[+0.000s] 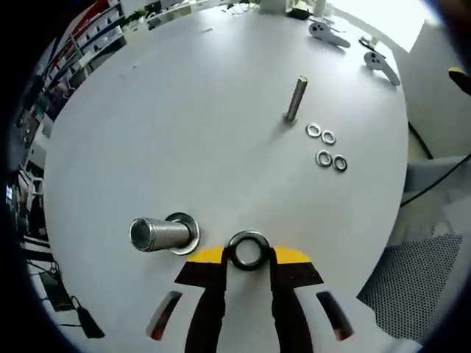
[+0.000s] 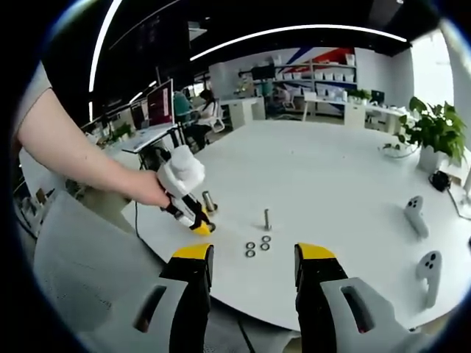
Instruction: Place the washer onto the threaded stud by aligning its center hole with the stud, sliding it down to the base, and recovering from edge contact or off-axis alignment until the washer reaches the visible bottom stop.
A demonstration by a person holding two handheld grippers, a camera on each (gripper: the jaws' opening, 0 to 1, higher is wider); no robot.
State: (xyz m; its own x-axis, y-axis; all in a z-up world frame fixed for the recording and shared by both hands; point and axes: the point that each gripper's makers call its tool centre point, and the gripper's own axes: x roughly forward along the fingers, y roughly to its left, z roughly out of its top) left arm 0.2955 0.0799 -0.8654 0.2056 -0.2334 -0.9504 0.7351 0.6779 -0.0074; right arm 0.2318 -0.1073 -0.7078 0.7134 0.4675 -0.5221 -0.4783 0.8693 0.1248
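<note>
My left gripper (image 1: 247, 259) is shut on a dark metal washer (image 1: 248, 236), held just above the white table. Close to its left stands a thick threaded stud (image 1: 158, 234) with a silver ring (image 1: 188, 234) around its base. The held washer is beside the stud, not over it. In the right gripper view, a person's hand holds the left gripper (image 2: 200, 226) at that stud (image 2: 208, 200). My right gripper (image 2: 254, 266) stands open and empty at the near table edge.
A thinner stud (image 1: 296, 98) stands farther out, with several loose washers (image 1: 327, 148) beside it. Two white hand controllers (image 1: 328, 34) (image 1: 382, 65) lie at the far edge of the round table (image 1: 184, 110). A potted plant (image 2: 434, 129) stands at the right.
</note>
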